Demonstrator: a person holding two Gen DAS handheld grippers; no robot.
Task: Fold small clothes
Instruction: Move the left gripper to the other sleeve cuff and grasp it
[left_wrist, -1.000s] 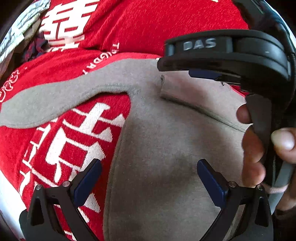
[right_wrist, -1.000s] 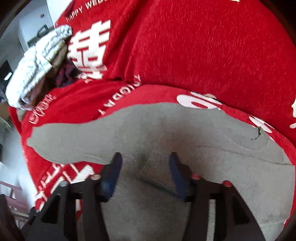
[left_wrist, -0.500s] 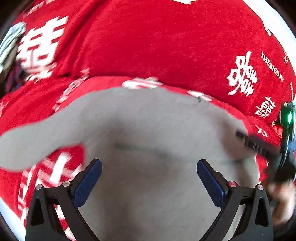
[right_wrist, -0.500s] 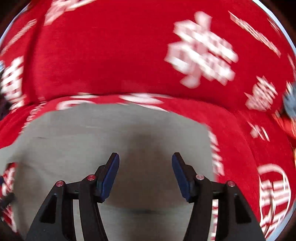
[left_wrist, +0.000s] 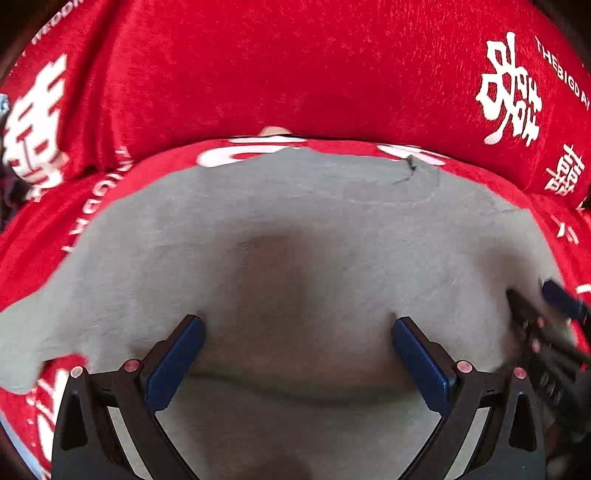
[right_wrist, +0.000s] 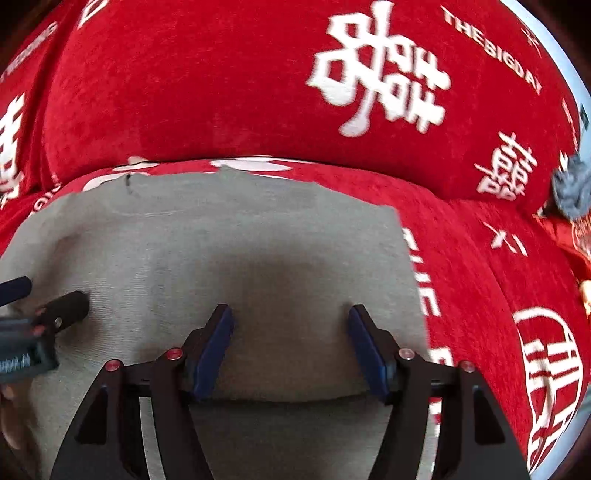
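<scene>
A grey garment (left_wrist: 295, 221) (right_wrist: 221, 240) lies flat on the red cover, one sleeve (left_wrist: 22, 332) trailing left. A folded edge crosses it just below both sets of fingertips. My left gripper (left_wrist: 297, 325) hovers over the garment's middle, open wide, nothing between its blue pads. My right gripper (right_wrist: 290, 312) is over the garment's right part near its side edge; its jaws are opening and only cloth lies beneath them, not pinched. Each gripper shows at the edge of the other's view: the right gripper (left_wrist: 543, 301) and the left gripper (right_wrist: 42, 297).
A red cover with white characters (left_wrist: 295, 74) (right_wrist: 480, 277) drapes a seat and its back cushion behind the garment. A grey-blue bundle of cloth (right_wrist: 572, 192) sits at the far right. A small dark thread (left_wrist: 410, 166) marks the garment's far edge.
Both grippers have swept to the right across the grey garment. The right gripper left the top of the left view for its right edge, and its jaws have spread wider.
</scene>
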